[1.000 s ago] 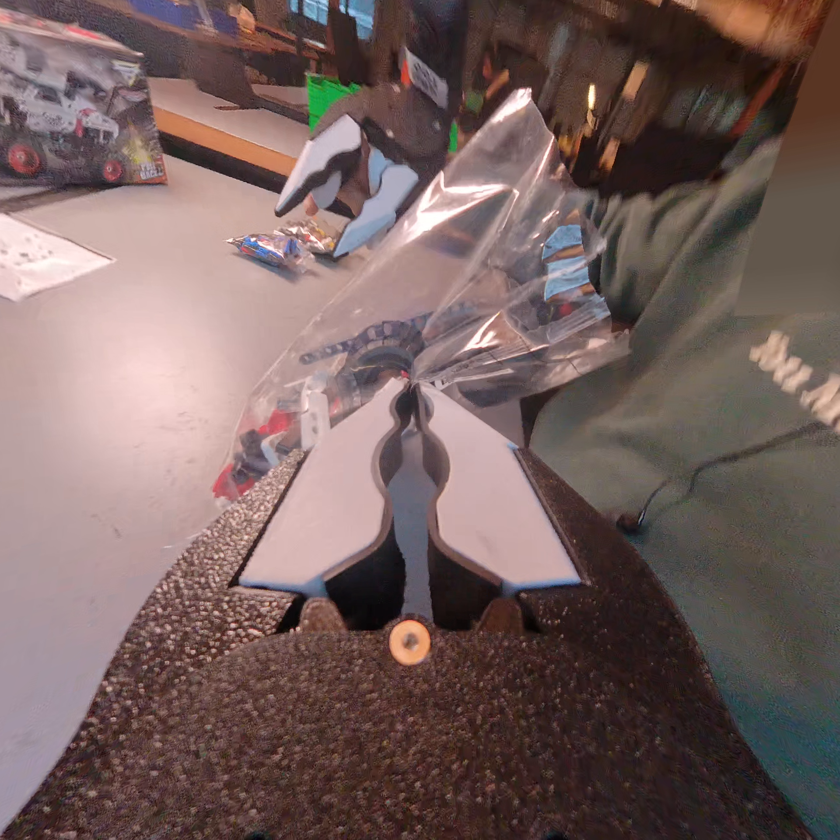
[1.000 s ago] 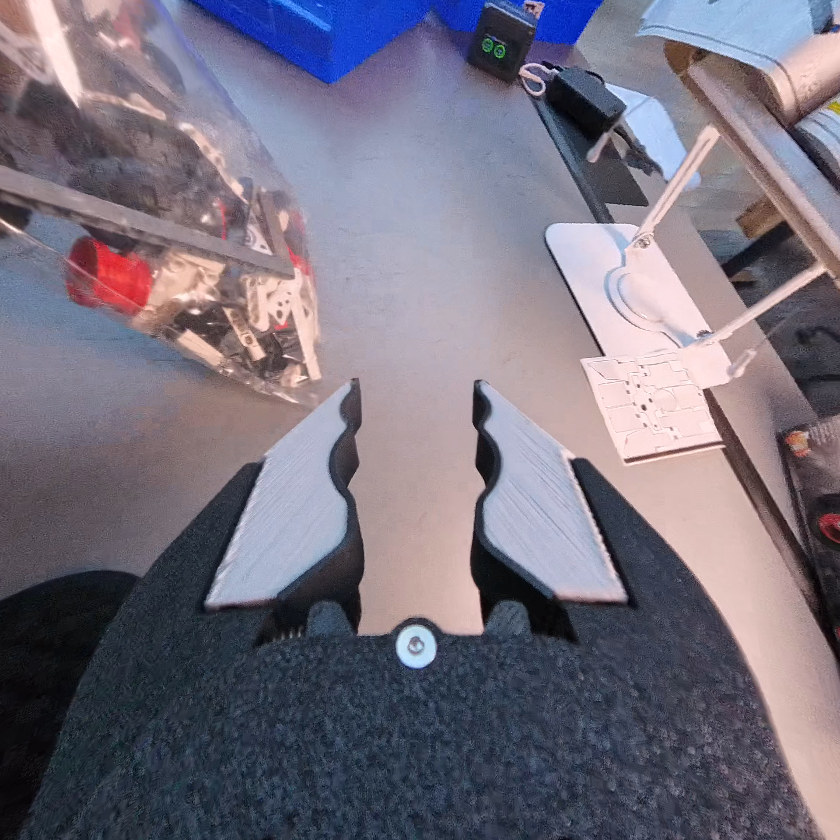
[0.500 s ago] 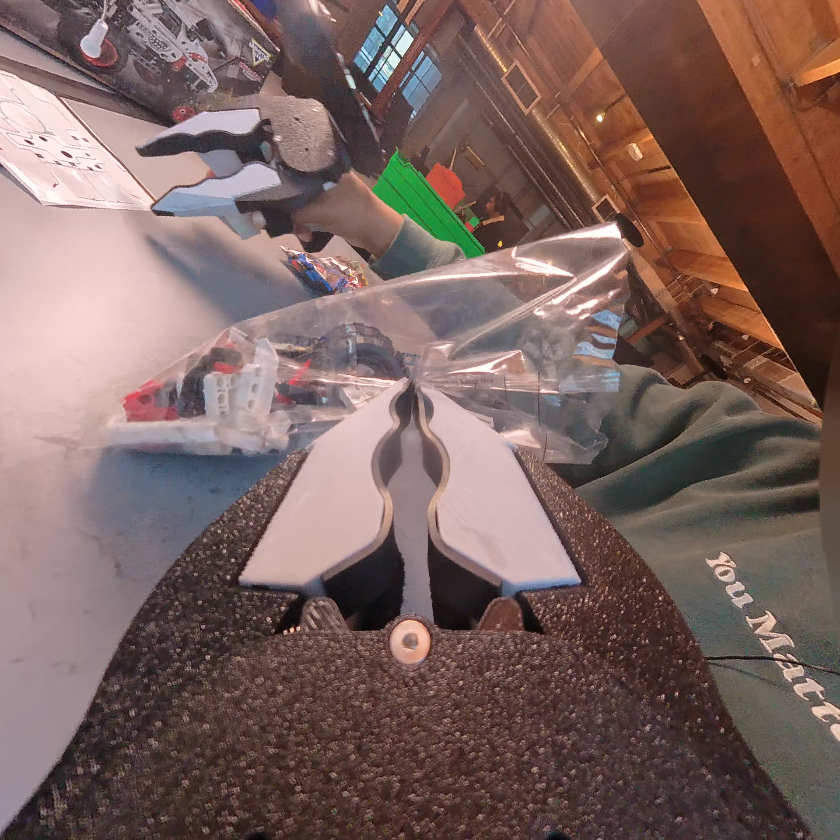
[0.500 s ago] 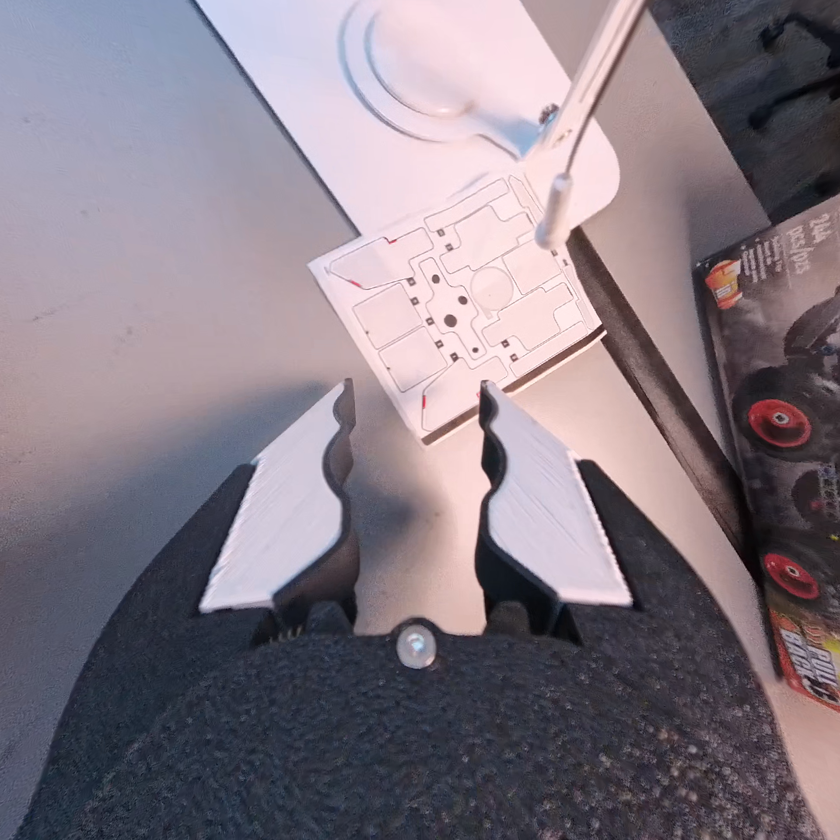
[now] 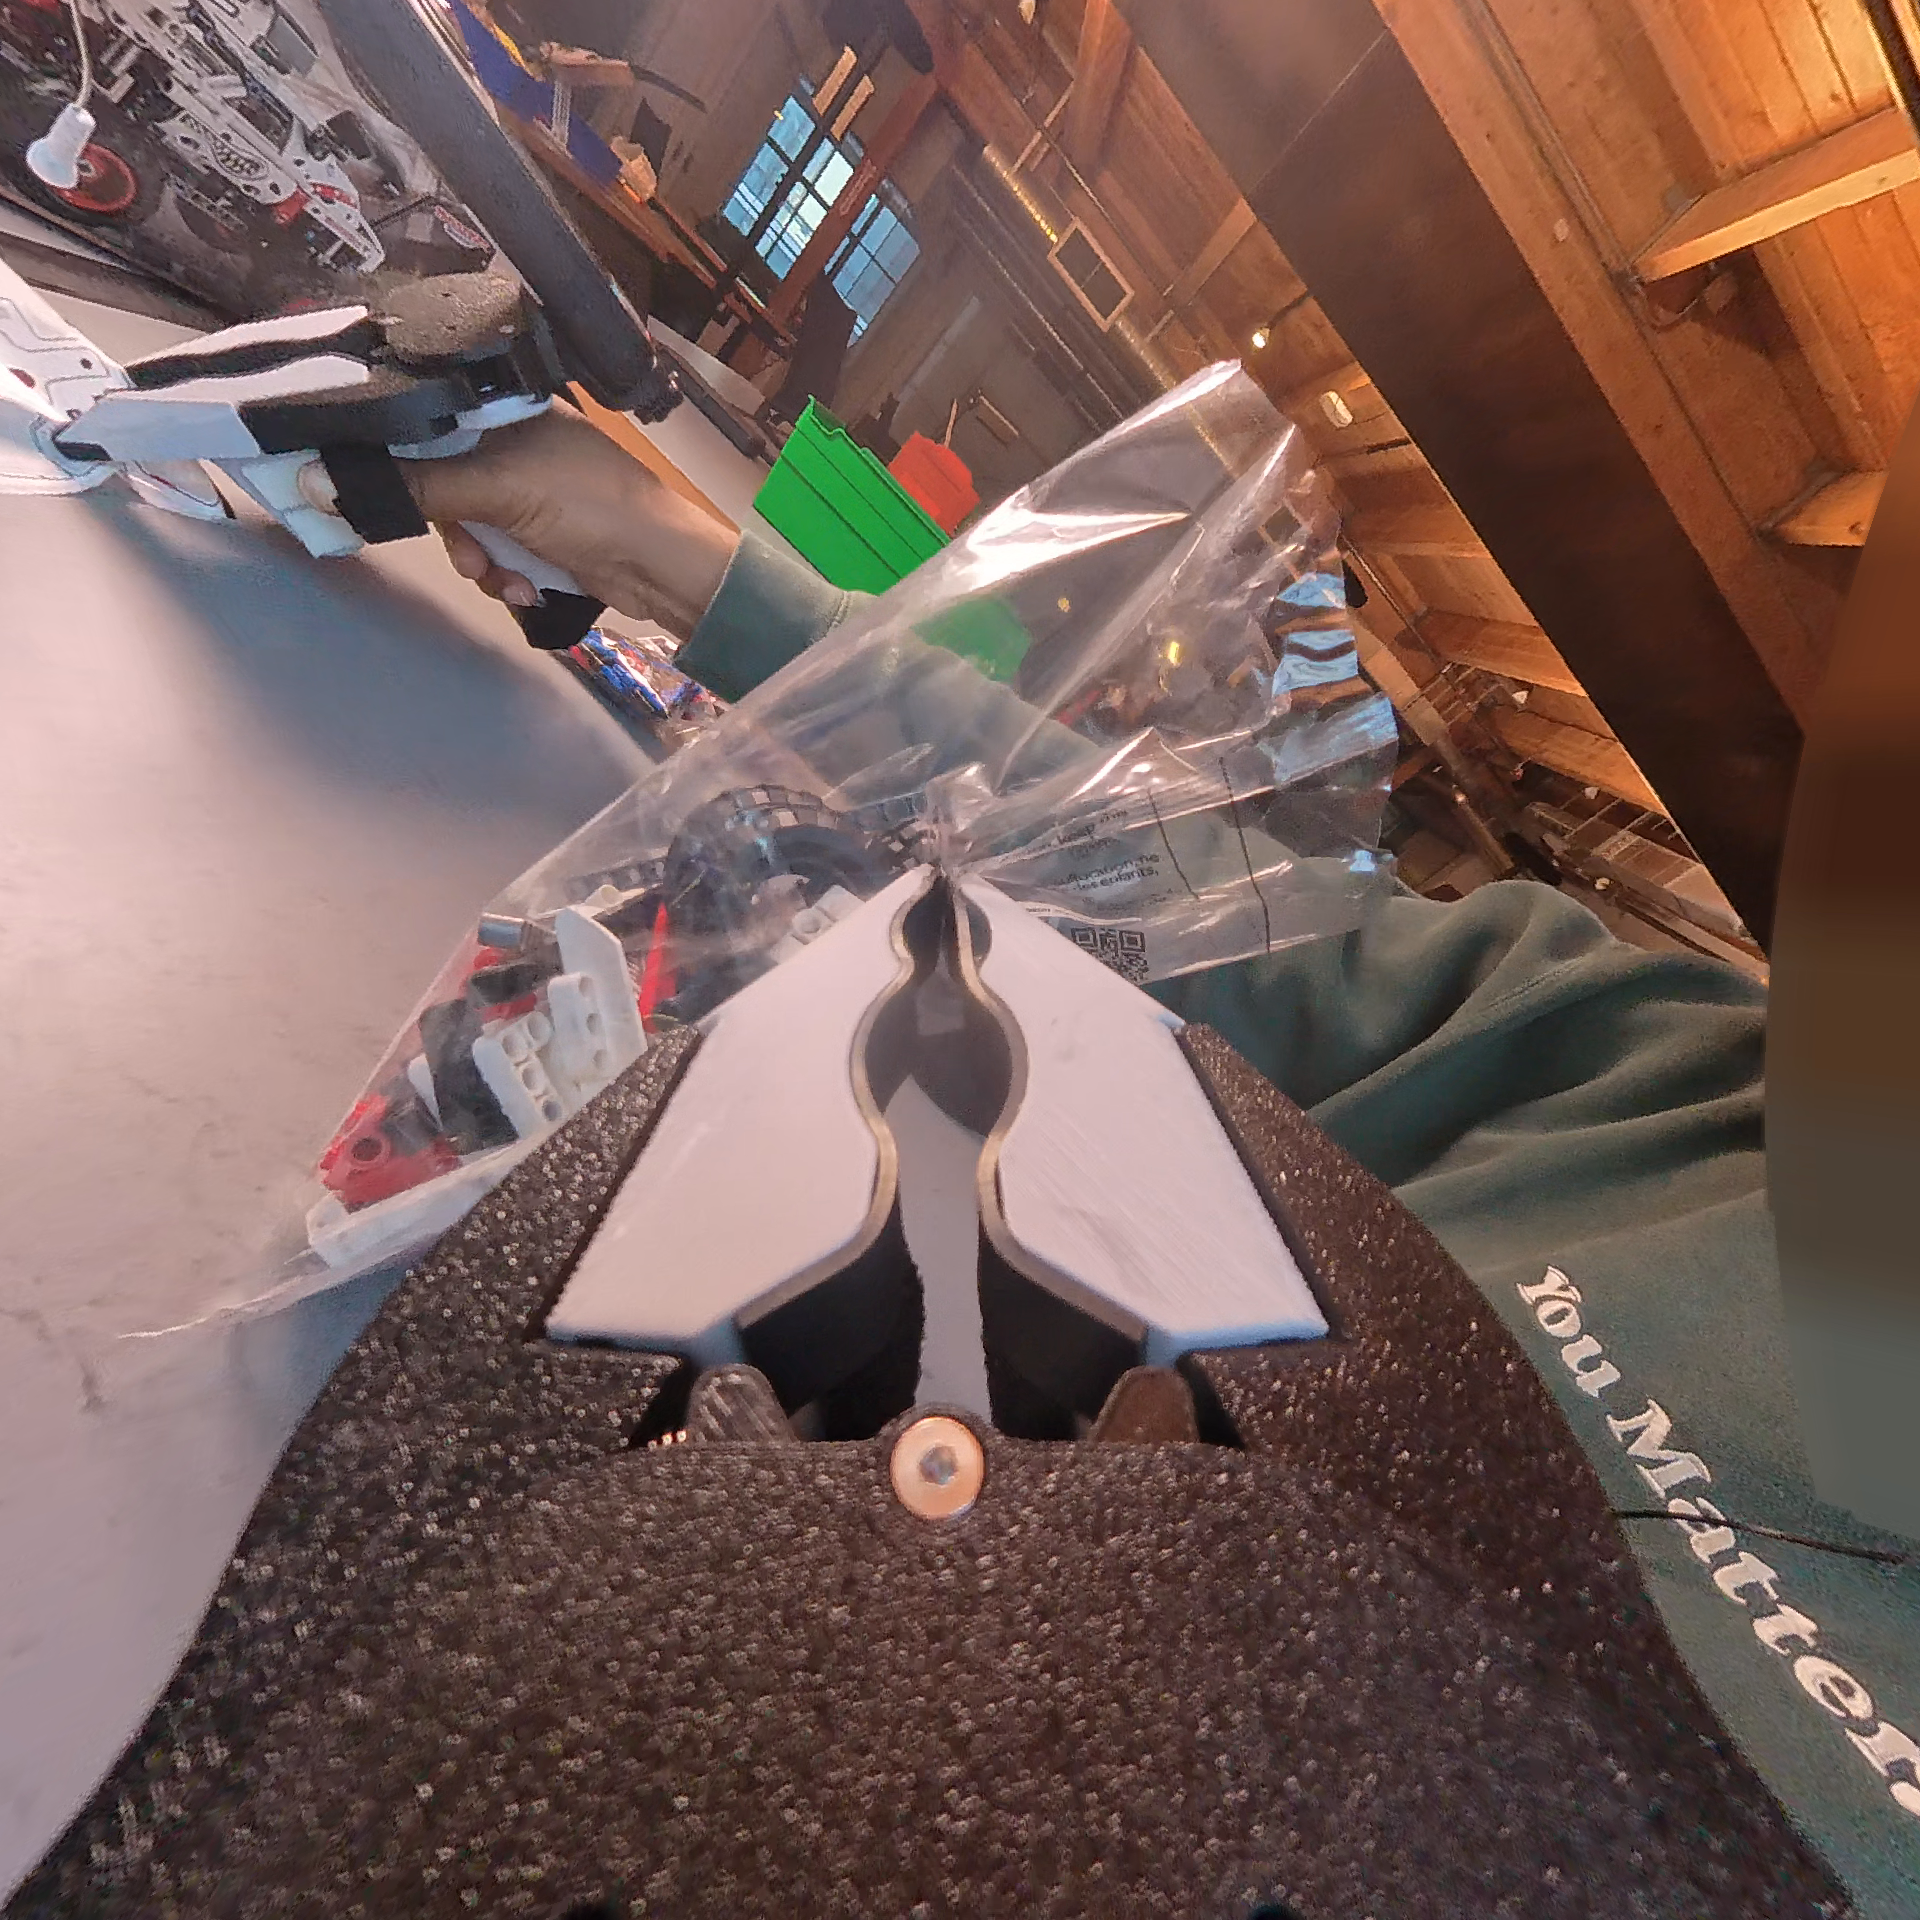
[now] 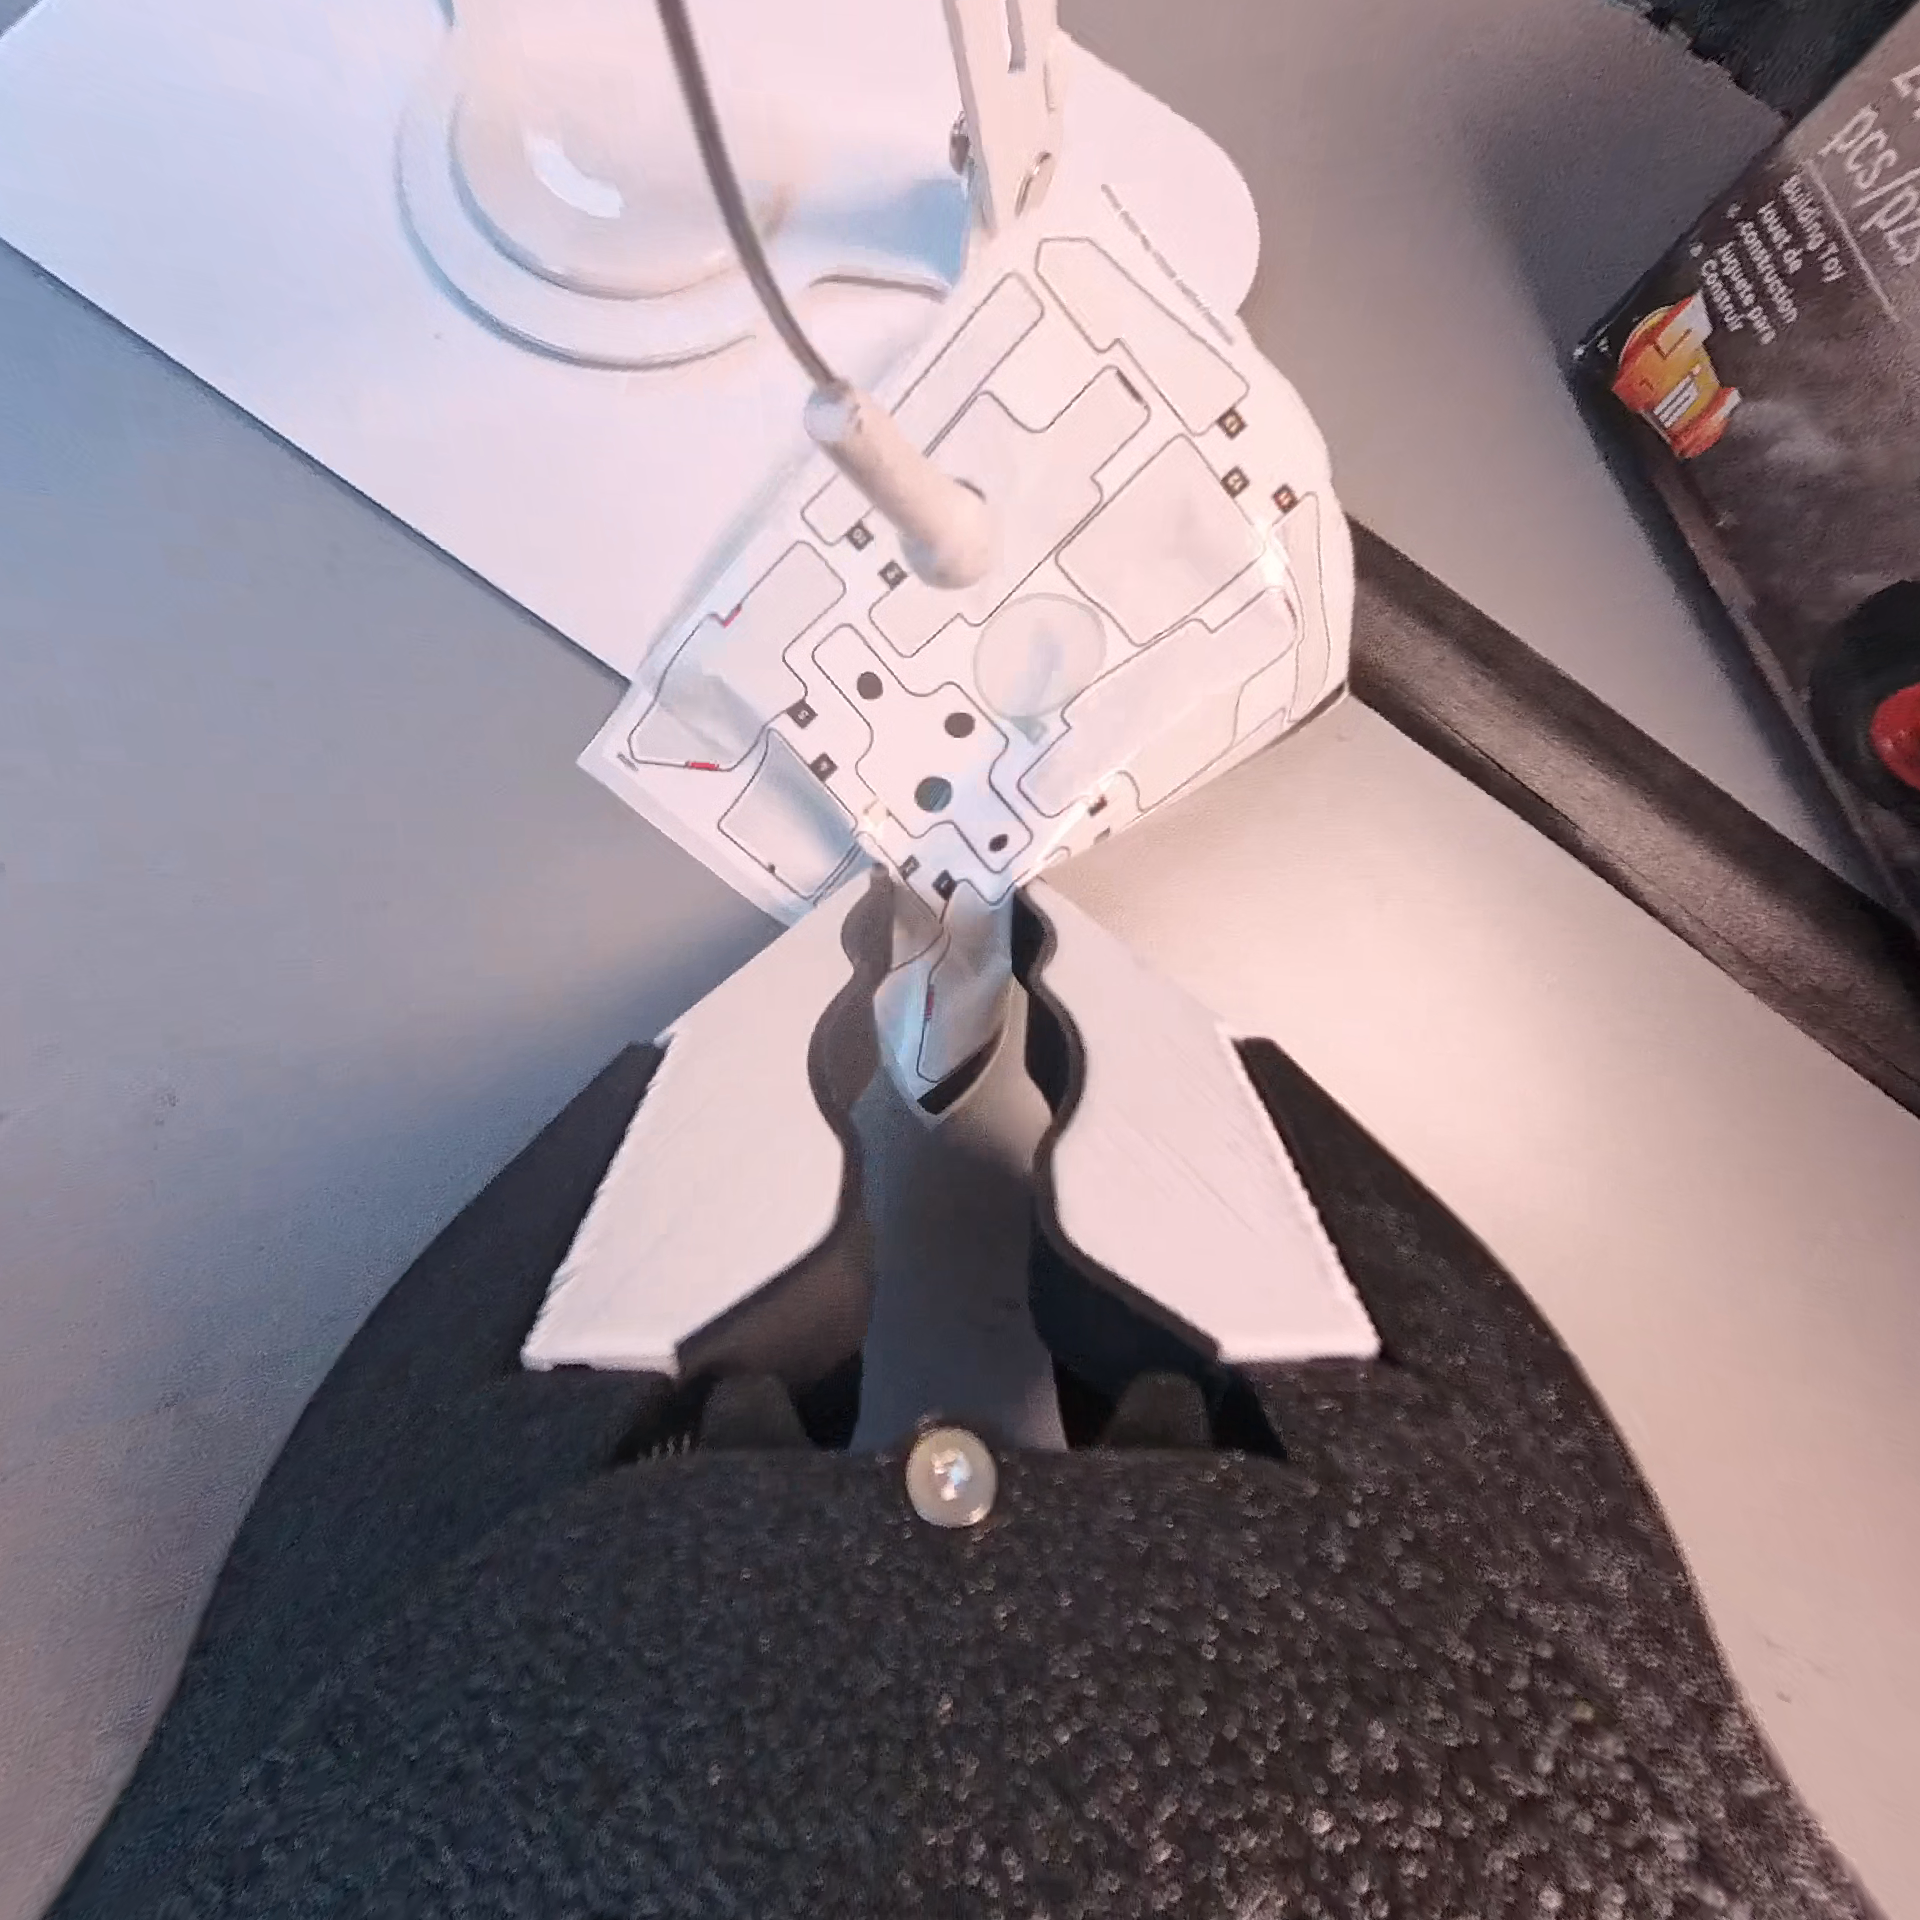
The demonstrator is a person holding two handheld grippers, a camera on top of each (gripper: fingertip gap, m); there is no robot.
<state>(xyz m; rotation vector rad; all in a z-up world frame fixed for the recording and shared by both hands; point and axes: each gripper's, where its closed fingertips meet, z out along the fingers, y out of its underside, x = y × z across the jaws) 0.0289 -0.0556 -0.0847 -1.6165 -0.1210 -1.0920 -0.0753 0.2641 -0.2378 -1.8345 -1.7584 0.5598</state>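
My left gripper [image 5: 940, 883] is shut on a clear plastic bag [image 5: 1039, 727] of red, white and black toy building parts; the bag's filled end rests on the grey table [image 5: 208, 883]. My right gripper [image 6: 951, 909] is shut on the near corner of a white sticker sheet [image 6: 997, 675] printed with black outlines, which lies partly over a white lamp base [image 6: 312, 260]. The right gripper also shows in the left wrist view [image 5: 94, 410], far left, held by a hand [image 5: 571, 520] in a green sleeve, with the sheet at its tips.
A thin cable with a white tip [image 6: 935, 520] hangs over the sheet. A dark toy truck box [image 6: 1787, 416] lies right, beyond a black table-edge strip [image 6: 1610, 831]. A small blue packet [image 5: 634, 665] and green bin [image 5: 842, 509] lie behind the bag. A green sweater [image 5: 1558, 1247] is right.
My right gripper moved forward onto the sticker sheet and closed on its corner. My left gripper stays shut on the bag, which has tilted and drawn closer.
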